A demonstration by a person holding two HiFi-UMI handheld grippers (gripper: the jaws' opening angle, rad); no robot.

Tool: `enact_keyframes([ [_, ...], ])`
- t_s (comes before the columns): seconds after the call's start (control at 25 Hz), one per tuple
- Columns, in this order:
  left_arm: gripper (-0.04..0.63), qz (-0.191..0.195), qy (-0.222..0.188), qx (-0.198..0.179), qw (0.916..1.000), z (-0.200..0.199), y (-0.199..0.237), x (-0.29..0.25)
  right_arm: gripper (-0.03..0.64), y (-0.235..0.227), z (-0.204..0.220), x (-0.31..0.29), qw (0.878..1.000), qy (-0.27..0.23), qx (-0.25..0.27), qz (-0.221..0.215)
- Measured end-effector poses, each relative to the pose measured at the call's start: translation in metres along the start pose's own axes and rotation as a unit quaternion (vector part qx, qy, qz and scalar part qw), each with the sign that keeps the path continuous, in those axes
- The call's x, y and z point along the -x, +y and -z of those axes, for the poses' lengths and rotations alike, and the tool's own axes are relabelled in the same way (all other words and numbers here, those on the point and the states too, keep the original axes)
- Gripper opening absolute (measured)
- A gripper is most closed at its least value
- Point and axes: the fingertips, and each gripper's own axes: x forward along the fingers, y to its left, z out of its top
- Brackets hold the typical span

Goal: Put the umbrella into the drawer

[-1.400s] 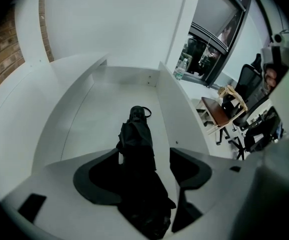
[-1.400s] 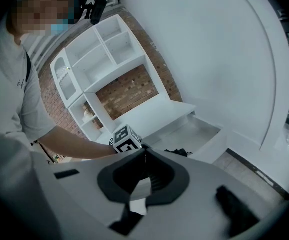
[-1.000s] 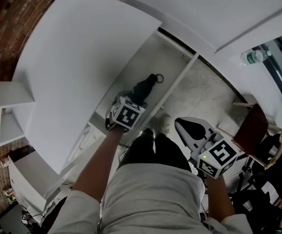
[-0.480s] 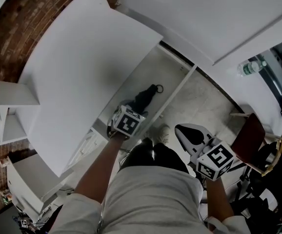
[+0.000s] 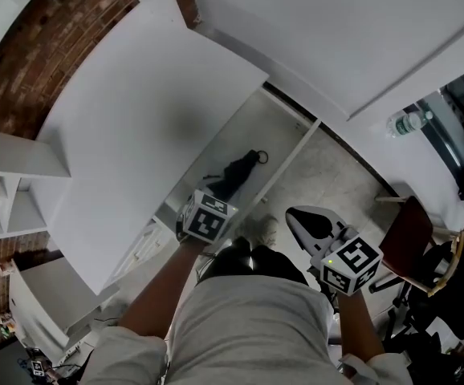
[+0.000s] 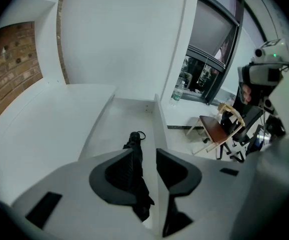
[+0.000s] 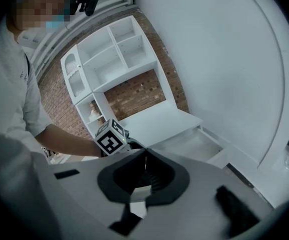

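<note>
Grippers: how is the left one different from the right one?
The left gripper's jaws stand apart and have just been closing, with nothing between them; the right gripper's jaws are together. The left gripper hangs above the near end of the drawer where the umbrella lies; the right gripper is off to the side, over the floor. Both hold nothing.
</note>
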Motion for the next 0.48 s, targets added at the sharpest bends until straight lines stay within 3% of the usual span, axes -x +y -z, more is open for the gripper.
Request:
enact_keyframes([
  [0.48, 0.036, -0.011, -0.084, 0.016, 0.9963, -0.041, -0.025, 0.073, 0.028, 0.001, -0.021, 0.007, 1.000, -0.010, 0.027, 0.007],
])
